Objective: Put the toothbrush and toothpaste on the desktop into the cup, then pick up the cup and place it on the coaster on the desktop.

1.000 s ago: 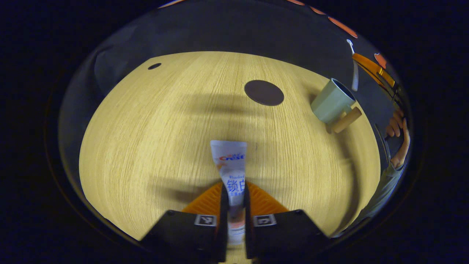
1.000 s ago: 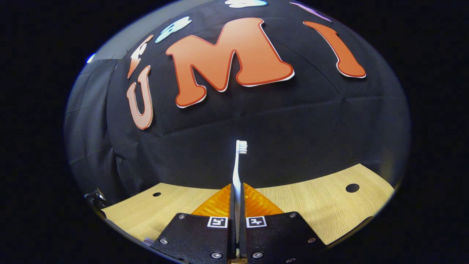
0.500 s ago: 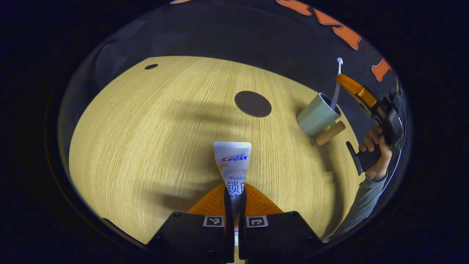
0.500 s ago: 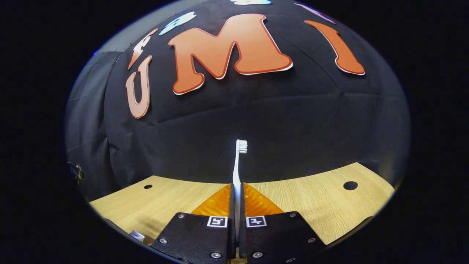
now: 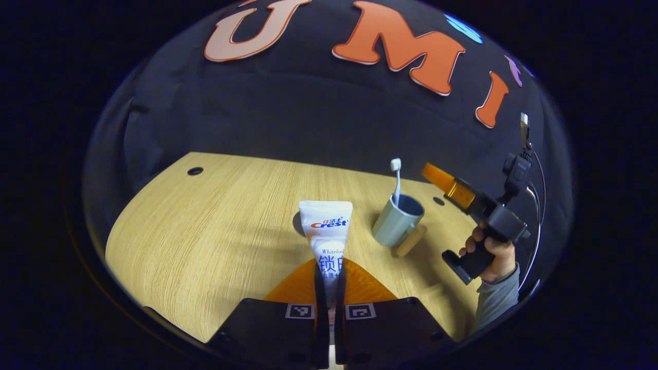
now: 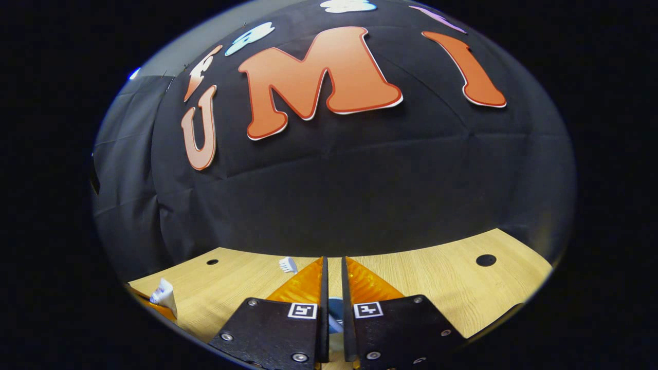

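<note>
Currently the left gripper point(image 5: 329, 280) has its jaws clamped on the toothpaste point(image 5: 327, 234), both fingers pressing the tube's lower part; the tube's flat crimped end sticks out ahead of the fingers, above the wooden bench point(image 5: 205, 231). In the left gripper view the cup point(image 5: 397, 223) stands upright on the bench just right of the tube, with a wooden handle point(image 5: 409, 240) pointing toward the near right. The toothbrush point(image 5: 396, 181) is inside the cup, bristle head up, leaning slightly. The right gripper point(image 5: 436, 177) hangs just right of the cup above its rim, held by a hand point(image 5: 491, 252) with a grey sleeve point(image 5: 494, 303). In the right gripper view its jaws are slightly parted with a narrow gap, nothing pinched between them; the cup's dark mouth point(image 6: 335, 308) shows through the gap below, and the toothbrush head point(image 6: 288, 264) sits just left of the left finger, apart from it. The toothpaste end also shows at the far left edge of that view point(image 6: 163, 295). A dark patch point(image 5: 297, 224) peeks out behind the tube in the left gripper view; can't tell what it is.
</note>
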`<control>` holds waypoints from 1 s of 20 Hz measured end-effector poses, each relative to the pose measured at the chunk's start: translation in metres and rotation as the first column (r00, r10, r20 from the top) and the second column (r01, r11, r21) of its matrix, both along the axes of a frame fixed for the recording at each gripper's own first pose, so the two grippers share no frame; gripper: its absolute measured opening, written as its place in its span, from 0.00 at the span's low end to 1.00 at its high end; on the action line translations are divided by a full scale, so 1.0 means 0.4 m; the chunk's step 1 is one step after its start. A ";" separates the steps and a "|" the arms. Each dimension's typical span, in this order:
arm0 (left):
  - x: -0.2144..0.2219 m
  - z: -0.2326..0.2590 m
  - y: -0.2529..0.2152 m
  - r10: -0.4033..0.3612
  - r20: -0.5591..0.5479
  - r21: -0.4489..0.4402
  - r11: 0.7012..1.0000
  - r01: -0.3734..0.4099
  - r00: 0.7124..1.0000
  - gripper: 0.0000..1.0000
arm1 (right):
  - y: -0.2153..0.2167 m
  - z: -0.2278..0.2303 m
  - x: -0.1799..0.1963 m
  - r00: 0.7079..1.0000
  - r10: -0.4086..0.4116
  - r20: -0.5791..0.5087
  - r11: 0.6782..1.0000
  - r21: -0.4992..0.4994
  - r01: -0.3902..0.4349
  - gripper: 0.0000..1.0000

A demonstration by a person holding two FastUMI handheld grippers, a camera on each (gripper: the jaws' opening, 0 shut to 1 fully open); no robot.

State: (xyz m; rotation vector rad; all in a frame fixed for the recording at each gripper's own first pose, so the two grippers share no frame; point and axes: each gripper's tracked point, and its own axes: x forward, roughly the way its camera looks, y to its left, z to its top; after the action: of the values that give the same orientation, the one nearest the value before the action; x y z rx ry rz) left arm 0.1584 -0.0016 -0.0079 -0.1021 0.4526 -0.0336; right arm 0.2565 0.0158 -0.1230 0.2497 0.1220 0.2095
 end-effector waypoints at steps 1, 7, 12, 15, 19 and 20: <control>0.009 0.024 0.000 -0.010 0.046 0.000 1.000 0.010 0.999 0.07 | -0.007 0.003 -0.015 1.000 0.001 0.001 1.000 -0.001 -0.001 0.15; 0.128 0.171 -0.058 -0.077 0.302 -0.007 0.996 0.083 0.950 0.07 | -0.052 -0.001 -0.116 1.000 0.002 -0.024 0.999 -0.041 -0.003 0.33; 0.211 0.285 -0.184 -0.146 0.500 -0.062 0.977 0.203 0.854 0.08 | -0.084 -0.014 -0.192 1.000 -0.015 -0.010 0.993 -0.117 0.014 0.52; 0.245 0.321 -0.217 -0.181 0.578 -0.023 0.971 0.237 0.796 0.10 | -0.091 -0.034 -0.228 1.000 -0.013 -0.017 0.985 -0.175 0.009 0.61; 0.293 0.320 -0.258 -0.219 0.608 0.012 0.964 0.267 0.763 0.10 | -0.099 -0.045 -0.270 1.000 -0.005 -0.014 0.982 -0.190 0.002 0.71; 0.310 0.312 -0.270 -0.226 0.611 0.012 0.961 0.276 0.759 0.10 | -0.106 -0.046 -0.279 1.000 -0.008 -0.011 0.983 -0.183 0.006 0.72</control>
State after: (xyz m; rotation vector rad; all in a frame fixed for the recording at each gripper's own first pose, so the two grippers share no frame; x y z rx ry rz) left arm 0.2823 -0.1097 0.1169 -0.1014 -0.1922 -0.3445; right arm 0.1447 -0.0267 -0.1414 0.0685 0.1509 0.1886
